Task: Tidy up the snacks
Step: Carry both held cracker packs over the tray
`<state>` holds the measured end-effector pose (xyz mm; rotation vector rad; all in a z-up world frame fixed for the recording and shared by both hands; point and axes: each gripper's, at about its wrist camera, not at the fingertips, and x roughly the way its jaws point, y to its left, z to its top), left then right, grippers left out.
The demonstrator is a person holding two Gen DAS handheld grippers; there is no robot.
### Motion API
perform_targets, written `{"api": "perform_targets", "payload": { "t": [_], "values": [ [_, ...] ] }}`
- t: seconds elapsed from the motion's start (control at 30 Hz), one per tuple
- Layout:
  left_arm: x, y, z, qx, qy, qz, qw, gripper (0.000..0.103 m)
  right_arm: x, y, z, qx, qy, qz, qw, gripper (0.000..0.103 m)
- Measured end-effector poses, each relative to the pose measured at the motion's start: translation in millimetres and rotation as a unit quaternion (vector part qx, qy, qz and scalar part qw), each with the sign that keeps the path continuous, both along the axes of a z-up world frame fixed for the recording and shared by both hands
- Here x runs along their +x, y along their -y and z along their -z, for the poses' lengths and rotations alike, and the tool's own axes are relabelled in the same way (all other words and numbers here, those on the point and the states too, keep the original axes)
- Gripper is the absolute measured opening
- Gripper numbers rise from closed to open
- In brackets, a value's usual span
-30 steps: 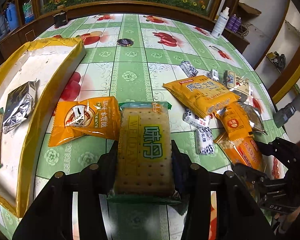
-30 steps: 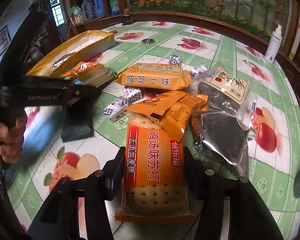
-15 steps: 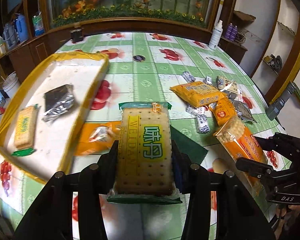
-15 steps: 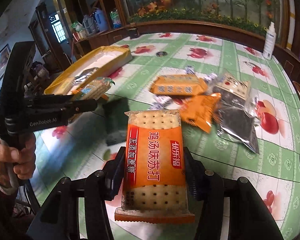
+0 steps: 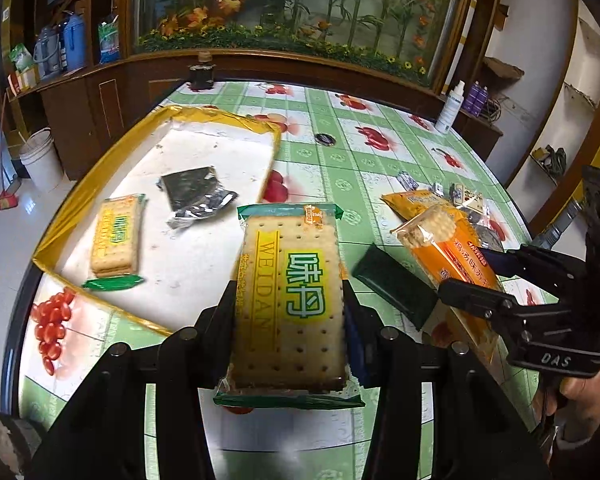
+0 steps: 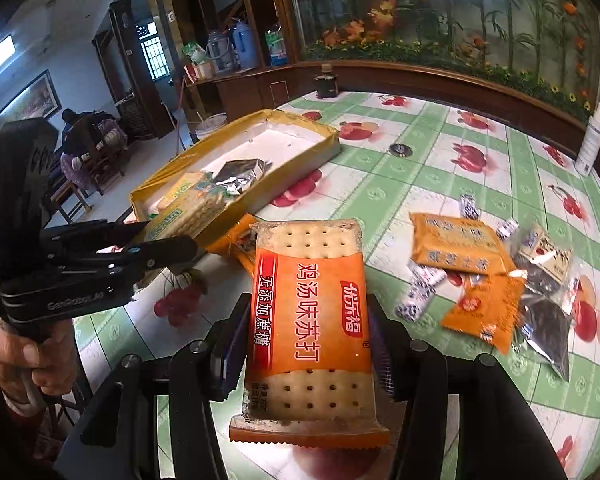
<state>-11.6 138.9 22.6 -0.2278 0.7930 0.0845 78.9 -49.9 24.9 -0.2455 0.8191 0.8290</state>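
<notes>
**Two packs airborne, tray dead ahead**

Both carries are live. Left hand-held gripper (image 5: 290, 300) pinches the green cracker pack (image 5: 290, 296) by its long sides, hanging over the tray (image 5: 56, 240) edge. Right hand-held gripper (image 6: 308, 336) clamps the orange cracker pack (image 6: 310, 316), above the desk (image 6: 440, 184), short of the tray. Best play: clear the rim, lower flat onto bare white floor beside the foil pouch (image 5: 198, 198) and the pack already down. Right pack's far end looks loose, perhaps; go gently.
</notes>
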Motion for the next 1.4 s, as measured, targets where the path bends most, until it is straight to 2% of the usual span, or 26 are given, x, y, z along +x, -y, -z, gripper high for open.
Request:
{"api": "perform_targets", "payload": {
  "t": [0.33, 0.57, 0.83, 1.07, 1.23, 1.33, 1.4],
  "values": [
    [5, -61, 2, 0.002, -0.004, -0.063, 0.998, 0.045, 15, -45, -4, 0.021, -0.007, -0.017, 1.0, 0.054],
    [13, -83, 5, 0.006, -0.006, -0.092, 0.9958, 0.045, 27, -87, -6, 0.032, -0.01, -0.041, 0.999, 0.054],
    [49, -107, 15, 0.014, -0.03, -0.117, 0.9926, 0.045, 63, -143, -7, 0.06, -0.031, -0.052, 0.996, 0.054],
    [91, -135, 32, 0.018, -0.065, -0.146, 0.987, 0.045, 119, -207, 18, 0.044, -0.046, -0.036, 0.997, 0.054],
    [101, -142, 45, 0.015, -0.082, -0.154, 0.9846, 0.045, 145, -228, 37, 0.029, -0.054, -0.024, 0.998, 0.055],
    [103, -137, 45, 0.036, -0.088, -0.149, 0.9842, 0.045, 154, -235, 44, 0.021, -0.053, -0.022, 0.998, 0.055],
    [105, -134, 45, 0.043, -0.093, -0.142, 0.9845, 0.053, 158, -238, 49, 0.012, -0.06, -0.021, 0.998, 0.055]
  ]
}}
